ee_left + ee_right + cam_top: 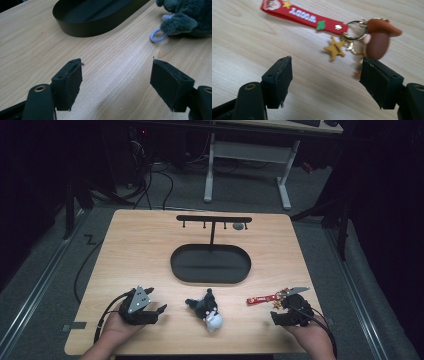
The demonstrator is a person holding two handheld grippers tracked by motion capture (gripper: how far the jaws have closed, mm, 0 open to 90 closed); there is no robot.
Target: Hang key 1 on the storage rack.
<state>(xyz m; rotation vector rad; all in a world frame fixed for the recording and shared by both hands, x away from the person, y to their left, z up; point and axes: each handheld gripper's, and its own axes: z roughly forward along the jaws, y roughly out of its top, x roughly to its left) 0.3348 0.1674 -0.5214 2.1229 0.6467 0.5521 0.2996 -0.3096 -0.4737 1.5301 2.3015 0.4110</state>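
Red-strapped keychain just beyond right gripper | jaws apart, empty

Right gripper gapes beside red-strap keychain on table

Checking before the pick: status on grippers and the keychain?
Left gripper open, empty, near plush. Right gripper open, keychain just ahead, not gripped. Nothing between jaws and keychain.
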